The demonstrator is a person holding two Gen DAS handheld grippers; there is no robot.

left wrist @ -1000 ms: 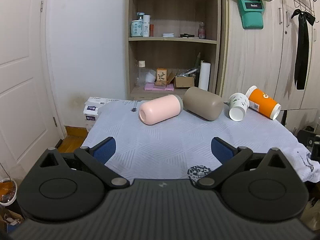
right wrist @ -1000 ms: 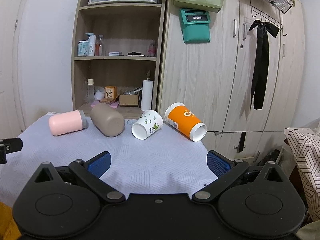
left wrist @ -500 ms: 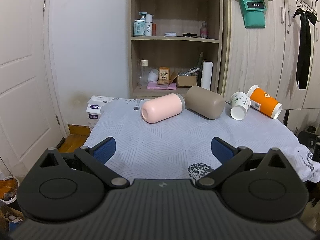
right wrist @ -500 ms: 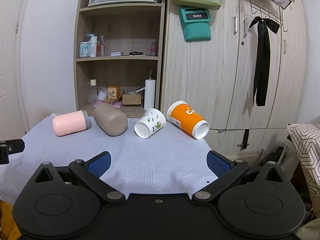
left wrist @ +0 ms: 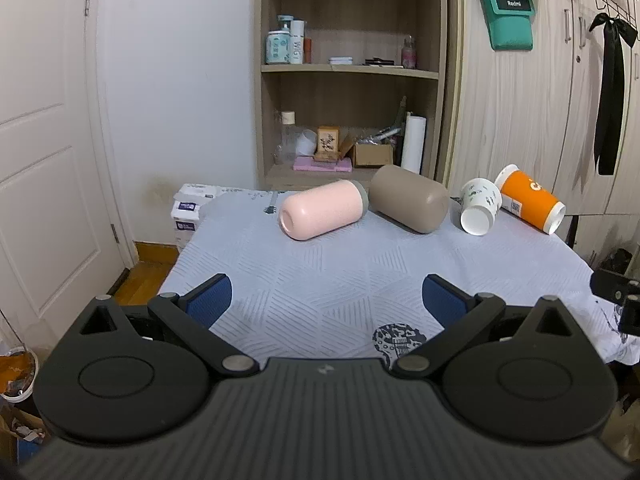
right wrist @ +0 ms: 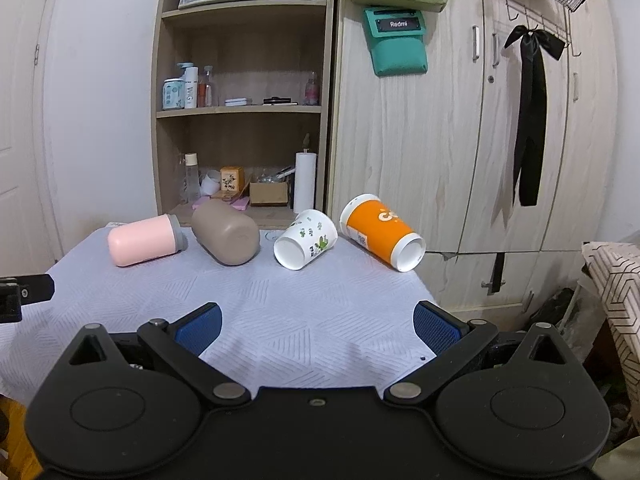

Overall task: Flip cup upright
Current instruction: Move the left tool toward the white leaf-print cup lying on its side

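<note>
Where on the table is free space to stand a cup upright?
The near half of the tablecloth is bare, in front of both open grippers. The far edge is crowded: pink cup, taupe cup, white floral cup and orange cup lie in a row.

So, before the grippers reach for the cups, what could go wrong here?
1. The orange cup lies at the table's right edge, mouth past it; a nudge may roll it off.
2. The four cups lie close together; the white cup could get bumped.
3. Both grippers are open and far away.
</note>
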